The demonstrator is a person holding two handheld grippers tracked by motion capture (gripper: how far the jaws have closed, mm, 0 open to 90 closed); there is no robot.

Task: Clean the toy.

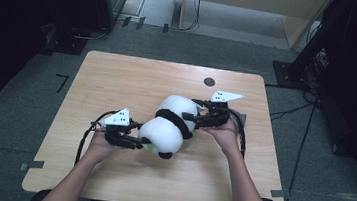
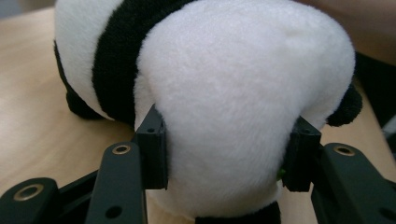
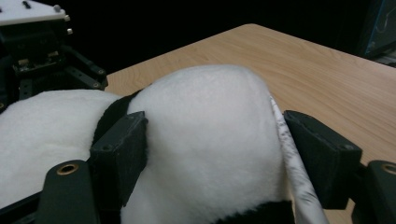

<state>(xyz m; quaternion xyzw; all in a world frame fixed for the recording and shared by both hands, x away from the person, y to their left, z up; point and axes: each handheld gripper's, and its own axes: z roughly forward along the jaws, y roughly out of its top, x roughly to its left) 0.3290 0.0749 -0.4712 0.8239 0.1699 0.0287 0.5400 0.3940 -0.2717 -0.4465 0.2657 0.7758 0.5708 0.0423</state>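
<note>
A black-and-white panda plush (image 1: 171, 125) lies on the wooden table (image 1: 133, 80), slanting from near left to far right. My left gripper (image 1: 139, 141) holds its nearer white end; in the left gripper view the two pads (image 2: 156, 149) press dents into the plush (image 2: 243, 84). My right gripper (image 1: 192, 117) straddles the farther white end. In the right gripper view the plush (image 3: 205, 116) sits between the jaws. One pad (image 3: 119, 149) brushes the fur, and the other stands just off it behind a white satin tag (image 3: 289, 154).
A small dark round hole (image 1: 209, 81) sits near the table's far edge. Black cables (image 1: 84, 141) trail from both grippers across the top. Dark equipment stands and wires (image 1: 311, 59) ring the table on the carpet.
</note>
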